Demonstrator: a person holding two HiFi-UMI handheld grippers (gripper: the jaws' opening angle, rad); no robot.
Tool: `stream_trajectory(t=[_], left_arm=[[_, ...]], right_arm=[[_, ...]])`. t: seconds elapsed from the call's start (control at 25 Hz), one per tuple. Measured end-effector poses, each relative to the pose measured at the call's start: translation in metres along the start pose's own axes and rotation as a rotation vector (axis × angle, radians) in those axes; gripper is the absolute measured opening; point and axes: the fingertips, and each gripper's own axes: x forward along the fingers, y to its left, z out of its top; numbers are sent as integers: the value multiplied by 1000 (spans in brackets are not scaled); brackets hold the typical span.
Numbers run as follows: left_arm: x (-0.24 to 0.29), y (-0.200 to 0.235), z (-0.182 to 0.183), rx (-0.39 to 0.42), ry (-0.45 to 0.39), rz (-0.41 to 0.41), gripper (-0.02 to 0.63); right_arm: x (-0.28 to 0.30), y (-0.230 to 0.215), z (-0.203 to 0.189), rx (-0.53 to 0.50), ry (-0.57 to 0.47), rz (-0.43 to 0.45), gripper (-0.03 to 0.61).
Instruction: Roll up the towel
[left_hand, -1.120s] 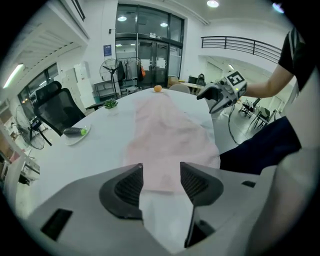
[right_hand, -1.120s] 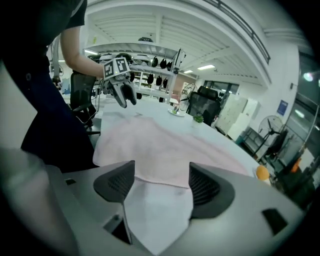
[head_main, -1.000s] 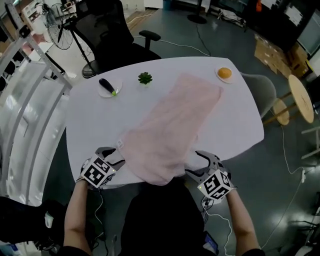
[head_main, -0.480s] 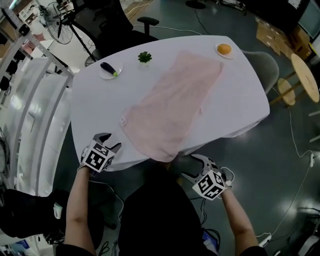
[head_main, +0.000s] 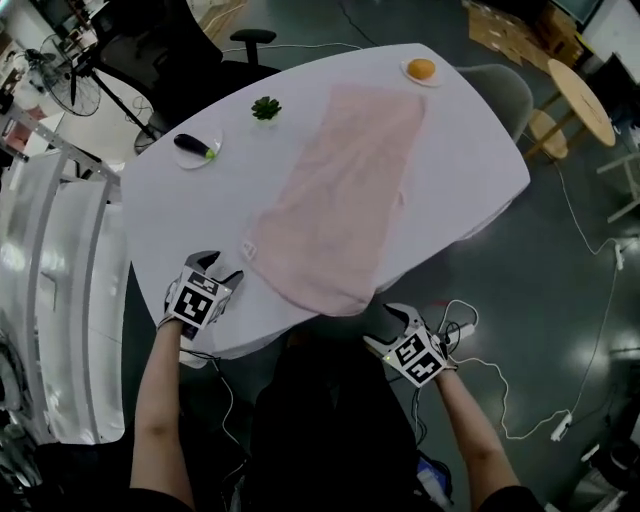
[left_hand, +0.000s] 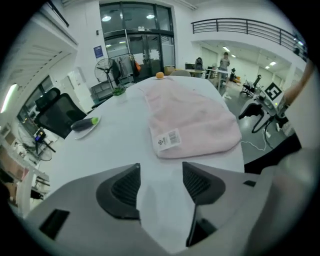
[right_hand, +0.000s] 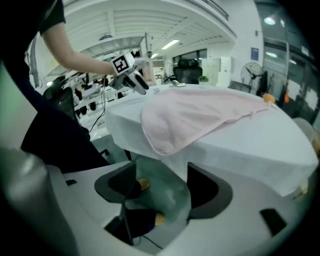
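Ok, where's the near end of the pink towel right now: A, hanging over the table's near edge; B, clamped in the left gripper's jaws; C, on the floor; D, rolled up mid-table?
A: the towel lies flat and unrolled, and its near end droops over the near edge of the table.

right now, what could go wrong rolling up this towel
The towel's near end hangs over the table edge, so a tug could slide it off. The right hand-held gripper, open and empty, its jaws just closing a little, sits below that edge and might pinch the white cover instead.
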Motion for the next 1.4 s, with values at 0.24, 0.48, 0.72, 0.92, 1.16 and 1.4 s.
stream_trajectory(t=[0.24, 0.48, 0.72, 0.92, 1.16, 1.4], left_arm=[[26, 8, 14, 66, -30, -193, 296], [33, -21, 20, 195, -56, -323, 160], [20, -36, 20, 227, -78, -397, 78], [0, -18, 33, 74, -116, -416, 71], [-24, -28, 40, 42, -47, -539, 69], [-13, -26, 47, 64, 45, -571, 72]], right_arm=[[25, -9, 19, 408, -98, -62, 304], [32, -5, 29, 677, -172, -112, 200], [7, -2, 35, 709, -233, -170, 18], [-24, 0, 44, 689, -251, -204, 18], [-48, 8, 58, 659, -195, -207, 18], [-52, -9, 83, 675, -143, -164, 20]])
